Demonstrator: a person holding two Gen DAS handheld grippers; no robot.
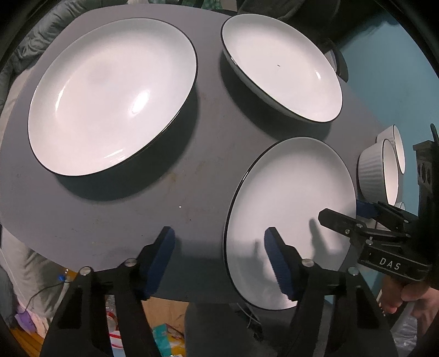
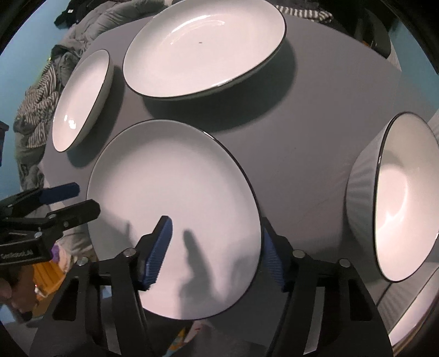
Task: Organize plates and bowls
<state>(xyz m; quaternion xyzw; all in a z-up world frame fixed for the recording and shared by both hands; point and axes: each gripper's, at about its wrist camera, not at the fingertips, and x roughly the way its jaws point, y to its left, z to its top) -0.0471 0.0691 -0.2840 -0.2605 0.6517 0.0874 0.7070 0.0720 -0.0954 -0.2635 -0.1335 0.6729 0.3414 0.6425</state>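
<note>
Both grippers straddle opposite edges of the near flat white black-rimmed plate, poised for a shared lift. Left gripper and right gripper jaws stand apart, unclamped, over the grey bench.

Grey tabletop, lit from above with hard shadows. Teal wall behind. Rumpled grey bedding and striped cloth beside.

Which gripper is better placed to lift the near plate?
Both straddle the near plate's rim on opposite sides, jaws open. The right gripper looks slightly better: the rim sits centred between its fingers. The left gripper has the rim nearer one finger.
</note>
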